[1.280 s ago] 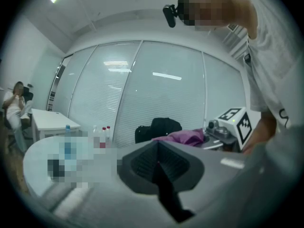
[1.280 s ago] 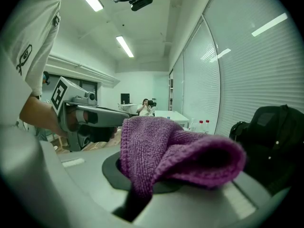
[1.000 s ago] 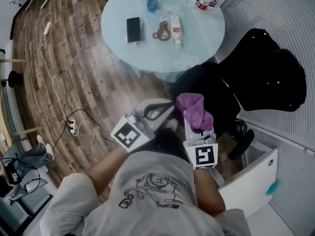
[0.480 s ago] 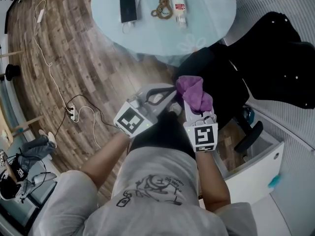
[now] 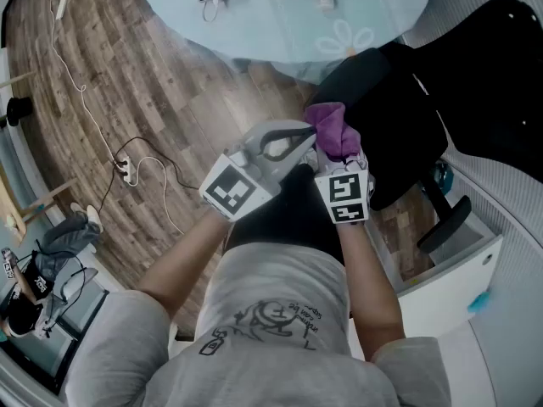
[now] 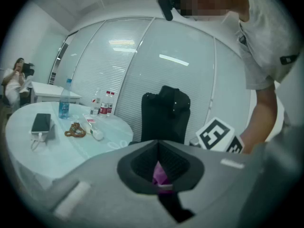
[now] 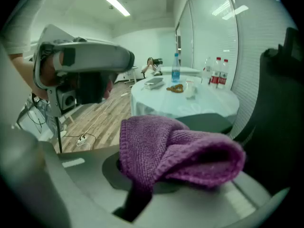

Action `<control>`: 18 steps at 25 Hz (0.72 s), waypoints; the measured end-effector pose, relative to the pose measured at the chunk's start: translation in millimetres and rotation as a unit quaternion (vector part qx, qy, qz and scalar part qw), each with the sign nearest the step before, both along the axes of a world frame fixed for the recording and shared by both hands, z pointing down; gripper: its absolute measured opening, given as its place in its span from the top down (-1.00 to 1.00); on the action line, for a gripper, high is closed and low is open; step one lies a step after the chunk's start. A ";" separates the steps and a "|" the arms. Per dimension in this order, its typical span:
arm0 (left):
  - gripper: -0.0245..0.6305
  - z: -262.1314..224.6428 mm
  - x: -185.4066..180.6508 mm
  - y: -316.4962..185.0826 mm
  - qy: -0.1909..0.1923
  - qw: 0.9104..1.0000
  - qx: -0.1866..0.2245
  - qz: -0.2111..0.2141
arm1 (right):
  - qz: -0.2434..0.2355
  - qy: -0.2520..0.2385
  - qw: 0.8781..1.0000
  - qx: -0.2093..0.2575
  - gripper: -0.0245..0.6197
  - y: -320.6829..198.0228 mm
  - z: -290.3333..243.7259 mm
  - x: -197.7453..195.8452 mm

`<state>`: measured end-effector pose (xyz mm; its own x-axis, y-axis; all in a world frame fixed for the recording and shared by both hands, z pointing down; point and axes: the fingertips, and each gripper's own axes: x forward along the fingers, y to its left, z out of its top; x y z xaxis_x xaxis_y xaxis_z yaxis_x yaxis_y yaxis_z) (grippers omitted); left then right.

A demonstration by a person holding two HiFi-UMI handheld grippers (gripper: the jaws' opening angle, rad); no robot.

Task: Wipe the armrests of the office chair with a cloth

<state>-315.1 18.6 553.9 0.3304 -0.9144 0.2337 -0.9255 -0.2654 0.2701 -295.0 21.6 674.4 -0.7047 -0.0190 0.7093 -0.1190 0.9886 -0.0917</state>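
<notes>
**Cloth held before the chair, ahead of wiping.**
The right gripper (image 5: 339,149) pinches the bunched purple cloth (image 5: 329,125), its free folds spilling over the jaws, probably to give a padded face for rubbing. The left gripper's (image 5: 305,137) jaws are drawn together at the cloth's edge with a sliver of purple between them, seemingly steadying or resetting it. The black chair (image 5: 399,100) stands just beyond, beside the tabletop (image 5: 280,24); no armrest is touched yet.

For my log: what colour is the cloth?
Purple. The cloth shows best in the right gripper view.
</notes>
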 end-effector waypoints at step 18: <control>0.92 -5.0 1.9 1.0 0.005 1.000 -0.004 -0.002 | 0.025 -0.028 0.999 -0.006 0.83 -47.3 12.7 -10.1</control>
